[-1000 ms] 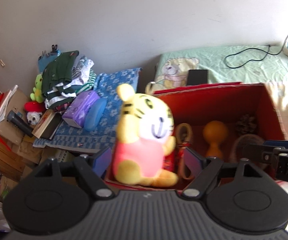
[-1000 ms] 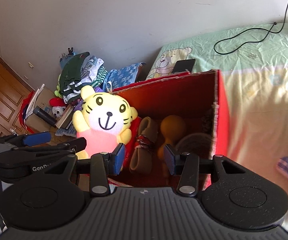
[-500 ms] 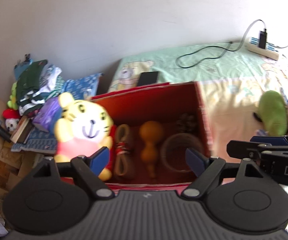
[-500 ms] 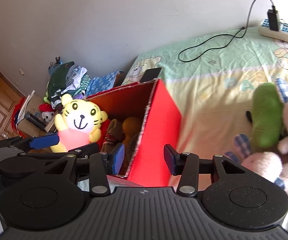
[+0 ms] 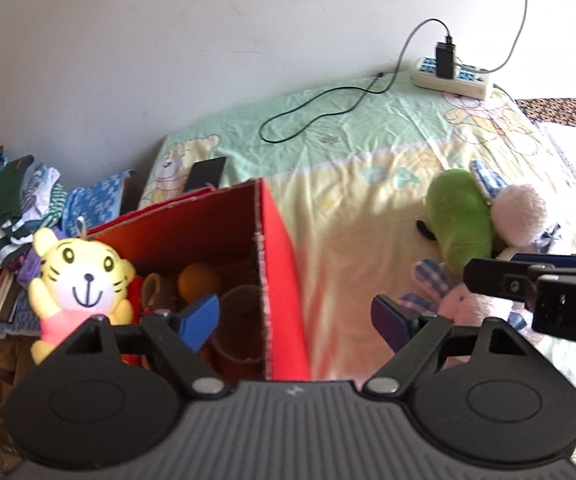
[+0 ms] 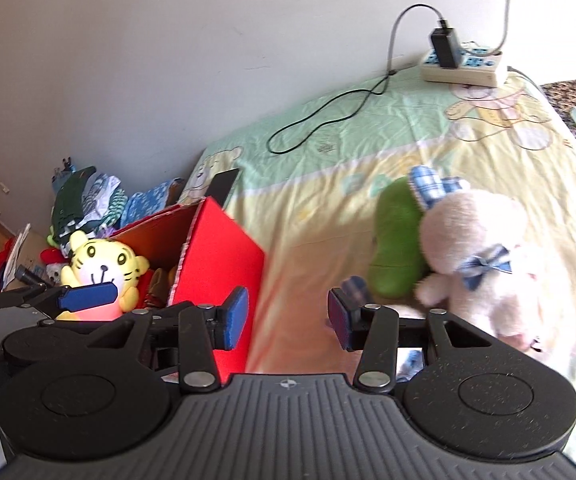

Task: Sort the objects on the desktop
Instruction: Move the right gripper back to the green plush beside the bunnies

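Both tools (image 5: 296,316) angled down, seemingly empty

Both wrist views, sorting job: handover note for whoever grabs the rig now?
Left gripper: open, empty.
Right gripper: open, empty.
Red box on the bed: the tiger toy sits at its near-left corner; an orange gourd and other bits lie inside.
Done: those are boxed.
Left: the green plush and the white bunny lie on the sheet, touching each other. Leave the power strip.
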Tool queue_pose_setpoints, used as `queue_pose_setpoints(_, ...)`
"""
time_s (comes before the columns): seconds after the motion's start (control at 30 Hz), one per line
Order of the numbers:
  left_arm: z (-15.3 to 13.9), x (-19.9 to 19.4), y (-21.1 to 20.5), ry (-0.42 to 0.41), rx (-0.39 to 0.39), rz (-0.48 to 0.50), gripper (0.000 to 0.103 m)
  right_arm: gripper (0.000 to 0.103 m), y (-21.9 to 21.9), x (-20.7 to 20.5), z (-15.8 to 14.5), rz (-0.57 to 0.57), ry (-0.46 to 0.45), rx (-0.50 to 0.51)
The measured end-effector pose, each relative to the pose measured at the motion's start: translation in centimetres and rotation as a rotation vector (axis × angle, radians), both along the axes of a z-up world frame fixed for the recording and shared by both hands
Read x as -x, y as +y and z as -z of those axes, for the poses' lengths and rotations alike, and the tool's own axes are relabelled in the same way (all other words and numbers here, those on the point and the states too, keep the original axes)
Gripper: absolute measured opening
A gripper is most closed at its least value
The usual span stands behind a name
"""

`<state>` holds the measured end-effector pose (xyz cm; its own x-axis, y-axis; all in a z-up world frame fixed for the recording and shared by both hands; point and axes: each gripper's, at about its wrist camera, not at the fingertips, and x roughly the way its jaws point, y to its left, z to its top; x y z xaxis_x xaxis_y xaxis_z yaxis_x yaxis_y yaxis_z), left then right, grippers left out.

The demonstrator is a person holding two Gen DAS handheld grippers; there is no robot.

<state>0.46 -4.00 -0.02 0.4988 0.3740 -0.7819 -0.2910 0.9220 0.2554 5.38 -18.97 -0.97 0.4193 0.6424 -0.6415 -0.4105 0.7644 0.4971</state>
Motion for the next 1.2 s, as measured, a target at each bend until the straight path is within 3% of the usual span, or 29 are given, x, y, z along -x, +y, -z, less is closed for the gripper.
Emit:
queue_pose_setpoints(0.43,3.3,-0.8,-4.2,0.050,0.054,0.086,0.088,0.048,-4.9,-0.6,2.0,0.097,0.043,0.043)
queue_pose_setpoints(0.6,5.0,-0.4,-4.8,0.062,0.128,0.155,0.088,0.048,-6.0,-1.1,3.6,0.148,0.093,0.047)
queue_pose_setpoints(0.7,5.9,-0.4,-4.6,0.066,0.215,0.193,0.088,0.048,-6.3,-1.4,4.2,0.162,0.102,0.055)
queue_pose_setpoints(0.87,5.8,-1.8,-3.3,0.037,0.307,0.177,0.086,0.048,-7.0,-2.4,4.8,0.178,0.132,0.021)
queue_pose_setpoints(1.03,4.8,-3.8,-2.4,-0.027,0.318,0.162,0.082,0.048,-6.4,-4.1,4.4,0.170,0.120,-0.025)
queue_pose_setpoints(1.2,5.7,-5.8,-2.2,-0.020,0.278,0.152,0.079,0.047,-4.8,-6.3,4.9,0.143,0.115,-0.043)
